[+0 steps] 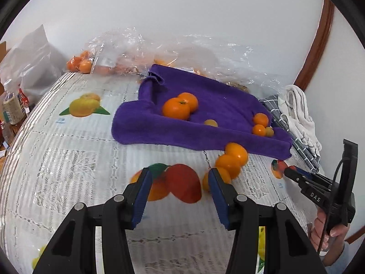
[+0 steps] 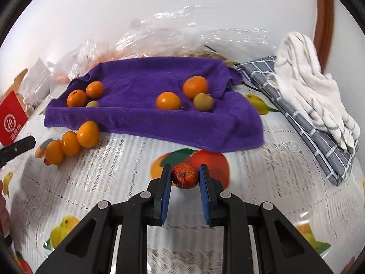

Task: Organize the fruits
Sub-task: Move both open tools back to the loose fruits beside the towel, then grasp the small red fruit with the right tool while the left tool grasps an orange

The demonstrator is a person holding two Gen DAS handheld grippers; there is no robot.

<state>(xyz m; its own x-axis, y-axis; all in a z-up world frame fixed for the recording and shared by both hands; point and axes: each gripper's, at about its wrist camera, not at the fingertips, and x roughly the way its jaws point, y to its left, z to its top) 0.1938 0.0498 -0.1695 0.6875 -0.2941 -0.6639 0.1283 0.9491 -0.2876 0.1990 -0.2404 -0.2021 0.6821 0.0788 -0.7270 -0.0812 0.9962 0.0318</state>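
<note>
The right gripper (image 2: pixel 185 178) pinches a small red fruit (image 2: pixel 184 176) between its jaws, just above the worktop (image 2: pixel 95 182), stem end facing the camera; the fruit is round, with no clear long axis. Ahead of it and close lies the purple towel (image 2: pixel 146 123), the likely destination. The left gripper (image 1: pixel 180 180) has its jaws spread with nothing between them. Just beyond its right jaw, a row of orange fruits (image 1: pixel 230 162) runs diagonally toward the towel's near edge. Farther back, more oranges (image 1: pixel 180 106) rest on the towel.
</note>
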